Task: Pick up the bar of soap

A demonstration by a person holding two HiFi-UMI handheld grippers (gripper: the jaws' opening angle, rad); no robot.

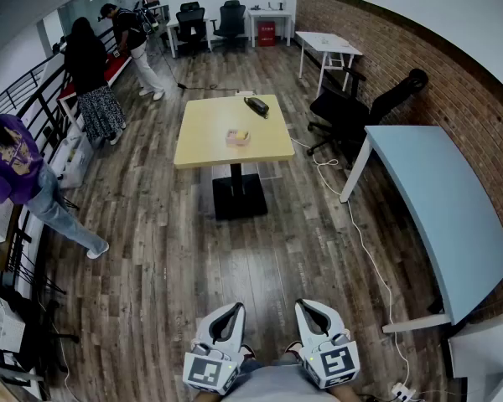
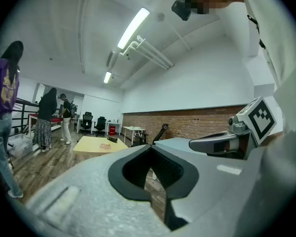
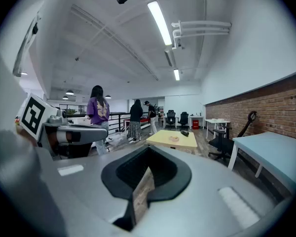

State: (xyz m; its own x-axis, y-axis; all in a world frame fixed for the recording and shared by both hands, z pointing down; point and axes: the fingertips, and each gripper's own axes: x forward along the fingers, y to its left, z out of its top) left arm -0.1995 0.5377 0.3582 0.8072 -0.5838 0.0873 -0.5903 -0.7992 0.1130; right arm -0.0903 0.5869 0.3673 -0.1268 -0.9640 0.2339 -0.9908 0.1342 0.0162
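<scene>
- Grippers: two, the left gripper [image 1: 233, 309] and the right gripper [image 1: 307, 306].
- People: three, a person in purple [image 1: 12, 170], a person in a patterned skirt [image 1: 90, 78] and a person in light trousers [image 1: 134, 44].
- Tables: four, one yellow table [image 1: 201, 132], one light blue table [image 1: 436, 191] and two white tables [image 1: 327, 42] [image 1: 268, 12].
- Things on the yellow table: two, one bar of soap [image 1: 237, 137] near its middle and one dark object [image 1: 256, 105] by its far right corner.
- Black office chairs [image 1: 191, 19] at the far wall: two.

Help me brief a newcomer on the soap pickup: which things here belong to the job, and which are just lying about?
Job: pinkish bar, probably the soap, on the yellow table; left gripper and right gripper, both shut, empty.
Lying about: black object on that table; black office chair; light-blue table; white floor cable.
</scene>
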